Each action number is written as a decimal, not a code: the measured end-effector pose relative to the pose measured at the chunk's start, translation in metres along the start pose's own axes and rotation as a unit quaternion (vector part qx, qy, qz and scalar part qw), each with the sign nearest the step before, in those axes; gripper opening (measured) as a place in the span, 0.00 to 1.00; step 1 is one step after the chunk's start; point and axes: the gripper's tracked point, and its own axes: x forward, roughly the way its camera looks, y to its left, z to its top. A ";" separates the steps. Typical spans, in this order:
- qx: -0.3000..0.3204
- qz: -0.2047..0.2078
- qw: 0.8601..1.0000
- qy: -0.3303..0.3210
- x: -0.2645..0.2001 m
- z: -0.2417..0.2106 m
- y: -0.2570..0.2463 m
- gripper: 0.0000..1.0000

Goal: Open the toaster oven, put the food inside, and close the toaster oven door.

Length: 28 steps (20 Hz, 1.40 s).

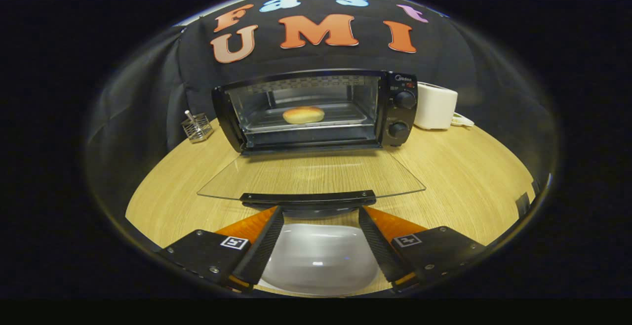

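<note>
Tongs spread wide just before open toaster oven door

Toaster oven: black box, two round knobs stacked down its right panel, sitting upright on the worktop beyond my fingers. Its door is lying fully open, a clear glass pane folded down flat toward me, its black handle bar running just ahead of my fingers. Food: one golden-brown bun, round-topped, resting on the metal tray inside the cavity, roughly at its middle.
</note>
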 end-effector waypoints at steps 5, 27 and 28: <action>-0.032 0.006 0.996 -0.078 -0.009 0.060 0.007 0.91; -0.025 0.023 0.971 -0.236 0.001 0.183 0.005 0.90; -0.023 0.027 0.968 -0.250 -0.010 0.184 0.004 0.90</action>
